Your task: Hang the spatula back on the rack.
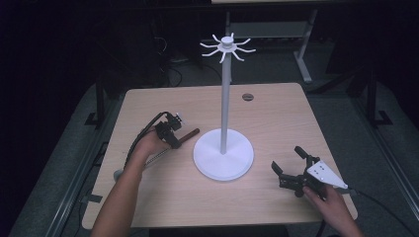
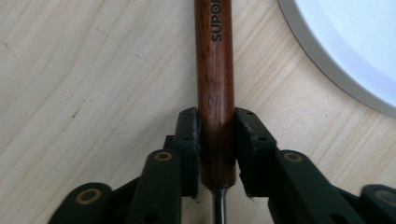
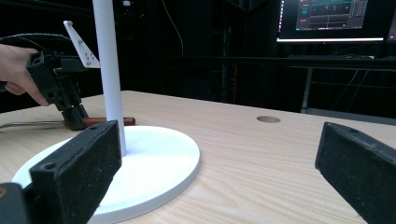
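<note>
A utensil with a brown wooden handle [image 1: 190, 133] and a thin metal shaft [image 1: 157, 156] lies on the table, left of the white stand. My left gripper [image 1: 173, 136] is down over it, and in the left gripper view [image 2: 217, 126] both pads sit against the sides of the handle [image 2: 215, 70] near its metal end. My right gripper [image 1: 286, 159] rests low at the right front of the table, its jaws wide apart with nothing between them [image 3: 219, 172]. It faces the stand, and beyond it the left gripper [image 3: 70, 109] stands on the handle [image 3: 109, 121].
The white stand has a round base [image 1: 223, 160], a tall pole [image 1: 226, 98] and a ring of hooks [image 1: 227, 48] on top. Its base rim [image 2: 345, 46] lies close to the handle's far end. A cable hole [image 1: 247, 97] sits at the table's back. A monitor [image 3: 327, 18] glows beyond.
</note>
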The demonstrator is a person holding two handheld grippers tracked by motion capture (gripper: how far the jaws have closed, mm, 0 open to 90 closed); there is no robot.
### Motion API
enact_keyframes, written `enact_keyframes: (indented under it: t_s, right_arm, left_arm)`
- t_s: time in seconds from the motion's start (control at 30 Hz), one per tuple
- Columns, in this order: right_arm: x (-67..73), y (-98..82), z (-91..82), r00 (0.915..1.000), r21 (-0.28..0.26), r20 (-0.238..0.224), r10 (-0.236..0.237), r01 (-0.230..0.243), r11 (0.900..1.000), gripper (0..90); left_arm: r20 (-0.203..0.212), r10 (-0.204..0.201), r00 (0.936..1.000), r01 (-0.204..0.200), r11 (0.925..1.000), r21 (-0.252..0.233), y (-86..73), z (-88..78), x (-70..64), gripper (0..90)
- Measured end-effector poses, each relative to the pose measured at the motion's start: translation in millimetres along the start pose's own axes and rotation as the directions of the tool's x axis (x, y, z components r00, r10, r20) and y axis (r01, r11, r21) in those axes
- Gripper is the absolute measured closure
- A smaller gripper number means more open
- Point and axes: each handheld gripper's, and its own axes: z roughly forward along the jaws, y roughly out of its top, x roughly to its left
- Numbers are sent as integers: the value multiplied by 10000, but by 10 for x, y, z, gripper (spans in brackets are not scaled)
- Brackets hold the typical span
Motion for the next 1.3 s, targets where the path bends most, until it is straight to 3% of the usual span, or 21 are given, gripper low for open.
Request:
enact_keyframes:
  t_s: [0.33,0.4,0.57,0.6,0.83,1.0,1.03,1.2,1.23,1.3]
  right_arm:
    - [0,0,0,10000,-2,-5,-9,9,10000,0]
    - [0,0,1,10000,0,-4,-3,3,10000,0]
    - [0,0,2,10000,-3,-14,-32,32,10000,0]
    - [-1,0,2,10000,-1,-9,-28,28,10000,0]
    - [0,0,3,10000,3,-4,-36,36,10000,0]
    - [0,0,3,10000,7,-5,-33,33,10000,0]
    - [0,0,3,10000,6,-3,-33,33,10000,0]
    - [0,0,3,10000,4,-3,-40,40,10000,0]
    - [0,0,3,10000,9,-8,-43,43,10000,0]
    - [-1,0,3,10000,5,-1,-35,35,10000,0]
  left_arm:
    - [140,-138,9998,141,9998,-169,-11,-47,15,727]
    - [210,-335,9992,344,9985,-431,-24,-85,10,728]
    - [232,-341,9991,363,9943,-999,-55,-201,23,728]
    - [295,-489,9984,522,9908,-1247,-67,-229,12,728]
    - [357,-403,9986,465,9798,-1947,-133,-404,23,728]
    - [458,-500,9977,601,9645,-2573,-200,-498,21,728]
    - [474,-466,9978,572,9650,-2558,-217,-526,25,728]
    - [447,-532,9976,647,9458,-3183,-290,-622,27,728]
    - [465,-577,9972,701,9383,-3387,-314,-642,24,728]
    - [479,-597,9971,728,9338,-3503,-335,-666,20,728]
